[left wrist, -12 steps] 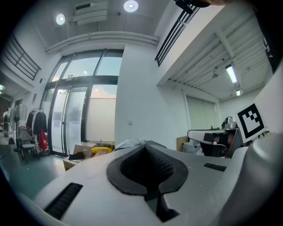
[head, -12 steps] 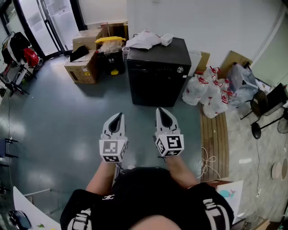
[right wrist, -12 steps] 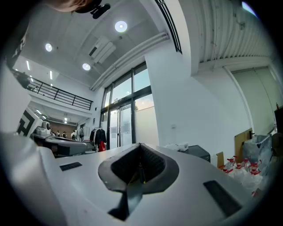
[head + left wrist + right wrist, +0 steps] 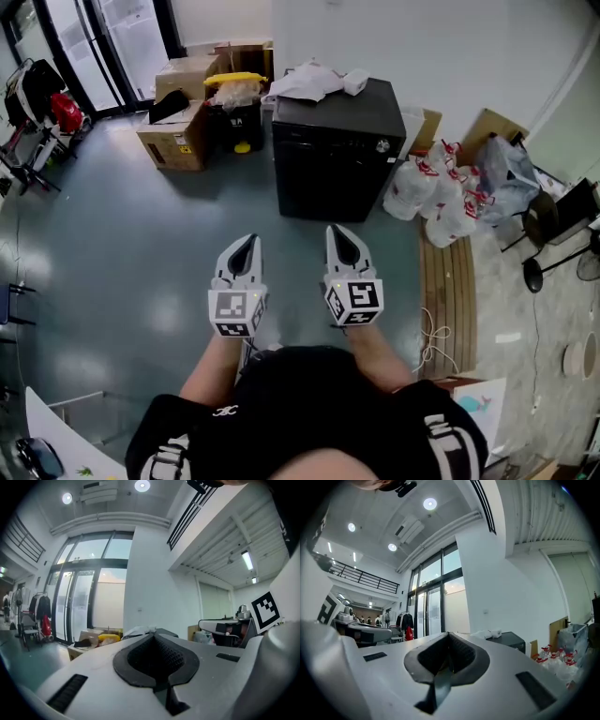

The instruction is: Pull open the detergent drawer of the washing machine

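Observation:
The black washing machine (image 4: 333,155) stands against the white wall, some way ahead of me, with a round knob (image 4: 382,145) at its top right front. I cannot make out the detergent drawer at this distance. My left gripper (image 4: 247,242) and right gripper (image 4: 339,232) are held side by side over the floor, well short of the machine, both pointing at it. Both are shut with nothing between the jaws. The left gripper view shows its closed jaws (image 4: 154,637) with the machine's top (image 4: 165,632) just behind. In the right gripper view the machine (image 4: 509,640) sits right of the closed jaws (image 4: 448,634).
White cloth (image 4: 309,82) lies on top of the machine. Cardboard boxes (image 4: 178,131) and a yellow-lidded bin (image 4: 232,94) stand left of it. Plastic bags of bottles (image 4: 436,192) sit to its right, beside wooden planks (image 4: 450,281) and a loose cord (image 4: 431,333). A clothes rack (image 4: 33,108) is far left.
The head view has shifted slightly, so the machine sits a little further right in the picture. Both grippers keep their places and stay shut.

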{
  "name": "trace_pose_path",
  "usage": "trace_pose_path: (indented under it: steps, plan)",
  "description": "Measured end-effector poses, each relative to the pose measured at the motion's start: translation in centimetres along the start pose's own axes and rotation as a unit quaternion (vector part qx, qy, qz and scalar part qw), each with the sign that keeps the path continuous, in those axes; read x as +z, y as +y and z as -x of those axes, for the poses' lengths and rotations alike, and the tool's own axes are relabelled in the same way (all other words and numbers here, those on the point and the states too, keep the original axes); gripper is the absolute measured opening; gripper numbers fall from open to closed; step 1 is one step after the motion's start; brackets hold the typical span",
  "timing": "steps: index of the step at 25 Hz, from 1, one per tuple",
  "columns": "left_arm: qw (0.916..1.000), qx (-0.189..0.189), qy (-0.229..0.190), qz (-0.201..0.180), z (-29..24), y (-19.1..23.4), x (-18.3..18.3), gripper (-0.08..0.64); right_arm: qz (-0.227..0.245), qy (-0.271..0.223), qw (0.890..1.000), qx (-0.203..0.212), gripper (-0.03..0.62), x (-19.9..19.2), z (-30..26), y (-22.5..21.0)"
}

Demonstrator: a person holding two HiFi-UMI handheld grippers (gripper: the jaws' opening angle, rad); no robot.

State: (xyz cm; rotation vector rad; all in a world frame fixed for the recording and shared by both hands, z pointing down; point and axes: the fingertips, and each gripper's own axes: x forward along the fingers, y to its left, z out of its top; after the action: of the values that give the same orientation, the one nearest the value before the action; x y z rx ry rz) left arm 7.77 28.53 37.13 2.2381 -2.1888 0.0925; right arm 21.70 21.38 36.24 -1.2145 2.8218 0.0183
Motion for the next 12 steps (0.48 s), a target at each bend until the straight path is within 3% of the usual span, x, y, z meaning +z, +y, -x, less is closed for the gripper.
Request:
trace_pose_path:
  steps: [12]
  plan:
    - [1.0, 0.002, -0.009, 0.003, 1.1, 6.7, -0.6, 0.0, 0.008, -0.012, 1.0, 0.003, 0.003, -0.2, -3.4, 5.3]
